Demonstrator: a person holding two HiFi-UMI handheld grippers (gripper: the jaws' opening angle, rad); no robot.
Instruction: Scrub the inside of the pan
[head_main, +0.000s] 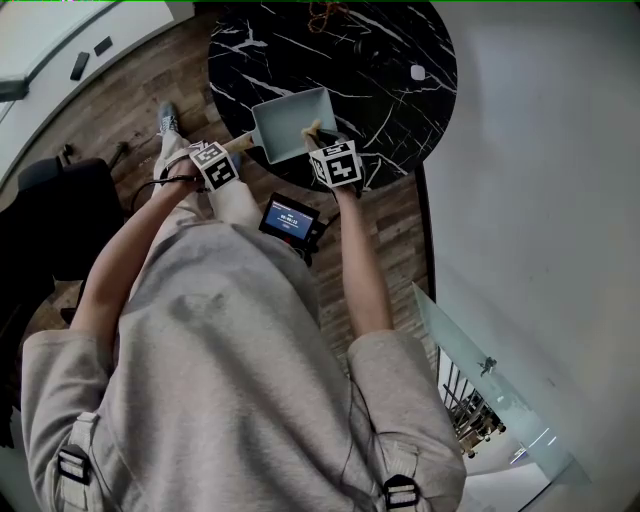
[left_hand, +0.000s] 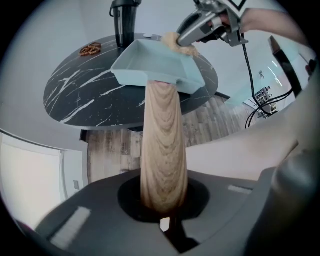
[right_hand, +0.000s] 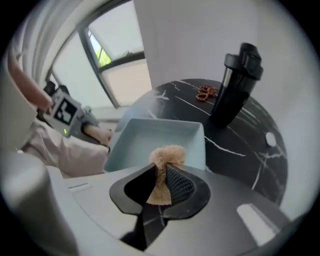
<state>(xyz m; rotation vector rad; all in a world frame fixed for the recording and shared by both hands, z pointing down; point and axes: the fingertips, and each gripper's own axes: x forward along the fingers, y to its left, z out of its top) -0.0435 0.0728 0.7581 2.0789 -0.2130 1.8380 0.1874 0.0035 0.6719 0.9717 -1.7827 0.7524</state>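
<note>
A pale blue square pan (head_main: 292, 122) (left_hand: 155, 64) (right_hand: 160, 142) rests on the black marble round table (head_main: 390, 60). Its wooden handle (left_hand: 162, 150) (head_main: 238, 143) runs straight into my left gripper (left_hand: 164, 207) (head_main: 213, 165), which is shut on it. My right gripper (right_hand: 161, 187) (head_main: 335, 162) is shut on a tan scrubbing cloth (right_hand: 165, 165) (left_hand: 176, 42) (head_main: 312, 130). The cloth's bunched end sticks out past the jaws, at the pan's near right rim.
A dark shaker bottle (right_hand: 235, 85) (left_hand: 125, 20) stands on the far side of the table. A small brown tangle (right_hand: 206, 92) (left_hand: 91, 49) and a white disc (head_main: 418, 72) (right_hand: 270, 139) lie on the table. A small screen device (head_main: 290, 220) hangs at the person's chest. Wooden floor lies below.
</note>
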